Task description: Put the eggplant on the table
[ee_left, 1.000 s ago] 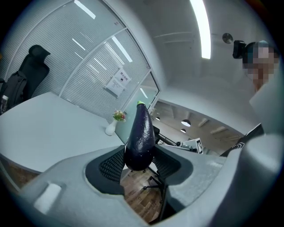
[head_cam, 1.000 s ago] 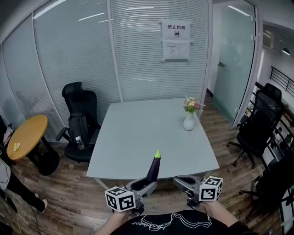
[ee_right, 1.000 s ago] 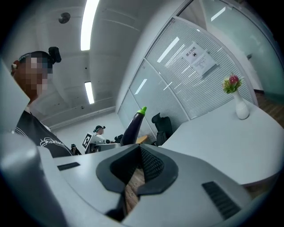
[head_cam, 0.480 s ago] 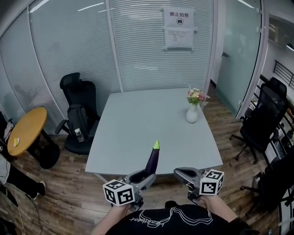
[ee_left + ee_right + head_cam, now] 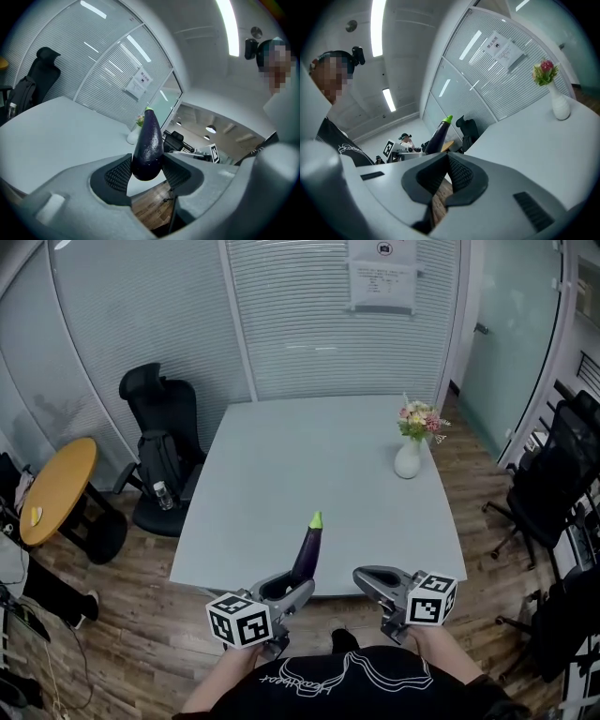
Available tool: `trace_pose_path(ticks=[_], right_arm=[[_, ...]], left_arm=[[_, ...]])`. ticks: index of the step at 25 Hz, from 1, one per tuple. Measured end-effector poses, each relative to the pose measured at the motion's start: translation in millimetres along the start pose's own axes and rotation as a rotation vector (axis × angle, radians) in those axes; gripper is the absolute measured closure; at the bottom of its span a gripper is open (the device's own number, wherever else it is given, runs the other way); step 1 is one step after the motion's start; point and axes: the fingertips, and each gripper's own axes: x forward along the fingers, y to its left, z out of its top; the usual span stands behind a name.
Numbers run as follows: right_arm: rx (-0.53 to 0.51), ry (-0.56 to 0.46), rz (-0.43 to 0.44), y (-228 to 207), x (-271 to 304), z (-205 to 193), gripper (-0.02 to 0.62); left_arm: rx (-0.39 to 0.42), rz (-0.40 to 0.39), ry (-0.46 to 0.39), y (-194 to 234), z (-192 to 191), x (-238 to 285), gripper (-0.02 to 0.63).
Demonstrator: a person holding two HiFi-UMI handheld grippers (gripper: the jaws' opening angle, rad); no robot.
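Since the earlier head view, both grippers have advanced toward the table (image 5: 309, 456). Its near edge now lies just ahead of the jaws, and the chair and vase sit lower in the frame.

**Current state**
- Left gripper (image 5: 289, 587): the jaws stand fairly wide and are clamped on the thick lower end of the eggplant (image 5: 307, 554). The ribbed pads press on both its sides.
- The eggplant stands nearly upright above the jaws, green tip uppermost. Its rounded base hangs just below the pads, over the wooden floor and not yet over the table top.
- Right gripper (image 5: 372, 577): the jaws are together with nothing between them. It is beside the left gripper, to that gripper's right, and level with it.
- The vase (image 5: 408, 457) of flowers stands well ahead of the right gripper.

**Procedure for the step in hand (judgement)**
1. Carry the left gripper forward until the eggplant's base is clearly past the table edge.
2. Lower it until the base touches the surface. Tip the gripper so the eggplant lies on its side. Left standing on its rounded base it would probably topple and roll.
3. Open the jaws only once the table bears the weight.
4. Keep the placement on the bare area straight ahead of the left gripper, well apart from the vase.
5. Keep the right gripper clear of the eggplant.
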Motion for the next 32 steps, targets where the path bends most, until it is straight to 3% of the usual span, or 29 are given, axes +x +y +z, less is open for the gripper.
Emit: trace_pose_path(ticks=[4,13,32], right_arm=[[0.028,0.016,0.018,-29.6,16.4,11.5,0.586],[0.086,0.051,0.019,-95.3,43.5,28.1,0.586],[0.191,0.094,-0.041,-171.2,47.9,21.4,0.586]], left_arm=[[-0.013,0.041,0.014,25.8,10.7,24.2,0.393],[0.053,0.168,0.102,90.9,12.4,79.6,0.393],[0.004,0.325,0.321,199.9,-58.9,137.7,0.393]])
